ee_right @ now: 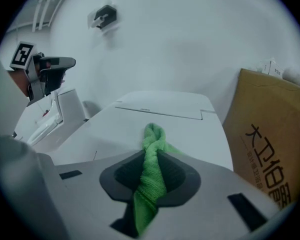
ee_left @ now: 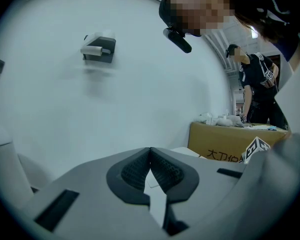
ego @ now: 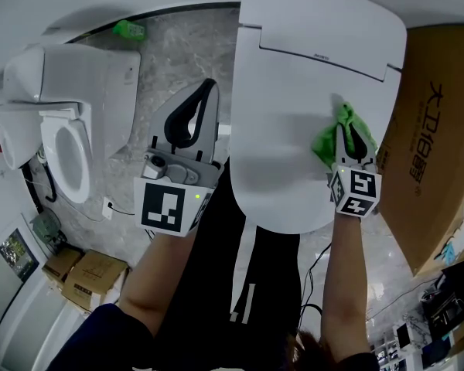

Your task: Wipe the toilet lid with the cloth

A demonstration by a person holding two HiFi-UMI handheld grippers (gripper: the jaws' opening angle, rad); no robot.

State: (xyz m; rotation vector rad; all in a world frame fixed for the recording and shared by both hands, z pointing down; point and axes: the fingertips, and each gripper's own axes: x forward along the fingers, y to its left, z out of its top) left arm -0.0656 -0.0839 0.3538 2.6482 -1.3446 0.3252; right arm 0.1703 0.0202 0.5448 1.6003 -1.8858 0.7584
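Observation:
The white toilet lid [ego: 294,91] is closed and fills the upper middle of the head view. A green cloth [ego: 334,136] rests on its right side, and my right gripper [ego: 354,139] is shut on the cloth. In the right gripper view the cloth [ee_right: 151,176] runs as a twisted strip between the jaws, its end lying on the lid [ee_right: 140,124]. My left gripper [ego: 195,113] hangs beside the lid's left edge, over the floor. Its pads [ee_left: 162,171] meet at the tips with nothing between them.
A second white toilet [ego: 62,122] with its seat showing stands at the left. A large cardboard box [ego: 437,145] leans against the lid's right side. Small boxes [ego: 85,273] lie on the marble floor at lower left. A paper holder [ee_left: 99,48] hangs on the wall.

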